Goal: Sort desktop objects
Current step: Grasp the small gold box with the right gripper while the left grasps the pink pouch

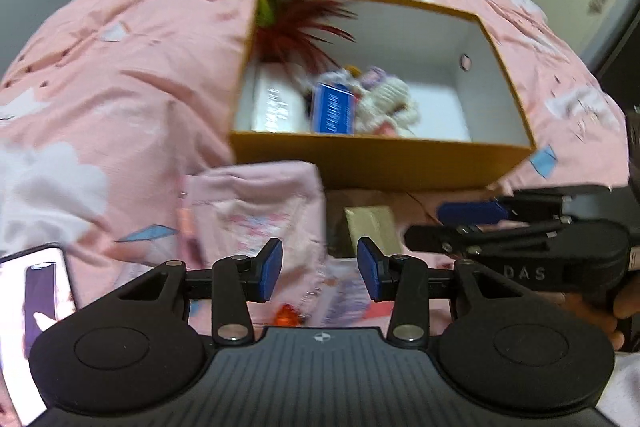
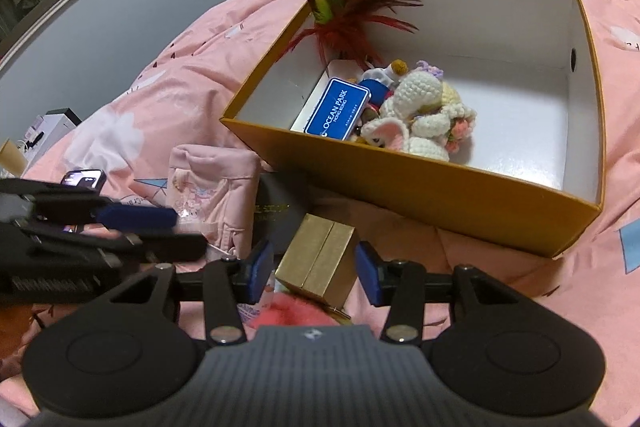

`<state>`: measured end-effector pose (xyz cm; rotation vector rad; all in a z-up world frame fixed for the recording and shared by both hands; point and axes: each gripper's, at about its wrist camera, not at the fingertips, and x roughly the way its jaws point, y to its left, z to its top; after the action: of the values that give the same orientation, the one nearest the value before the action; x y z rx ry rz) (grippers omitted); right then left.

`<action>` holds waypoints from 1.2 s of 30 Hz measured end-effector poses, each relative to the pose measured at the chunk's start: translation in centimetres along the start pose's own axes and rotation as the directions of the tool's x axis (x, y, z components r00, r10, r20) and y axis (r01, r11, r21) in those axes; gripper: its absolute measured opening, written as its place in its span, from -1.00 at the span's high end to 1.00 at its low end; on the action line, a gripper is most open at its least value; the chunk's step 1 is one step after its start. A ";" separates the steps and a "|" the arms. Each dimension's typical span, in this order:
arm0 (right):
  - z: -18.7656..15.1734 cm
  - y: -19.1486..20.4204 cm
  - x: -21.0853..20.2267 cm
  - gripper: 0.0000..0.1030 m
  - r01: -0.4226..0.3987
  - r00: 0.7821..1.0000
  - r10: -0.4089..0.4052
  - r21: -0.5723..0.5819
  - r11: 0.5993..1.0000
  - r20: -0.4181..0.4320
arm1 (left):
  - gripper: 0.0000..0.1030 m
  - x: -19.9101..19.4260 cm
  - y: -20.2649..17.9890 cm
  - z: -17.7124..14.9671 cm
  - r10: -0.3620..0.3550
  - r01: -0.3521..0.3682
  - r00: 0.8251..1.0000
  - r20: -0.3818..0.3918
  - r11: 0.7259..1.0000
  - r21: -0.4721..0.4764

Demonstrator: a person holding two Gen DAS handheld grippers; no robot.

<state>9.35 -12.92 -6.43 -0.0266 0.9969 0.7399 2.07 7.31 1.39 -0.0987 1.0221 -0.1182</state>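
With your right gripper (image 2: 314,273) parted around the gold box (image 2: 320,261), lying free at six o'clock of the yellow bin (image 2: 420,187), you needed both pads square before squeezing.

"OCEAN PARK HONG KONG" on blue tin (image 2: 335,108); "DAS" on right claw (image 1: 474,227).

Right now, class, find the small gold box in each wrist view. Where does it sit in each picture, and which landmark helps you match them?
Left wrist view: the small gold box is low and right of centre, just beyond the left gripper.
Right wrist view: low centre, between the right gripper's open fingers, apparently untouched.
Shared landmark: the large orange box behind it.
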 end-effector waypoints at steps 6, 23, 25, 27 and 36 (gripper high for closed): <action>0.4 -0.1 1.4 0.03 0.036 0.998 -0.034 0.025 0.999 -0.048 | -0.05 0.0 3.3 0.3 0.068 -0.071 0.997 -0.027 0.993 -0.092; 1.2 -1.4 6.8 -0.36 -0.015 0.979 0.042 0.135 0.991 -0.202 | -0.27 4.6 4.5 -1.2 0.034 -0.050 0.995 -0.099 0.985 -0.164; 1.2 -1.4 7.1 -0.37 -0.017 0.978 0.046 0.143 0.990 -0.203 | -0.26 4.9 4.6 -1.2 0.026 -0.044 0.995 -0.099 0.983 -0.179; 1.3 -1.4 7.2 -0.40 -0.033 0.977 0.062 0.145 0.989 -0.205 | -0.23 5.0 4.5 -1.3 0.019 -0.036 0.995 -0.093 0.982 -0.185; 0.7 -1.7 6.3 -0.03 -0.022 0.981 0.052 0.158 0.987 -0.188 | 0.27 4.2 3.2 -1.2 0.021 -0.027 0.999 -0.040 0.988 -0.151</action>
<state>12.92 -10.48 -11.41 0.0571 1.2395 0.7009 3.39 9.80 -3.25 -0.2228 1.0699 -0.0208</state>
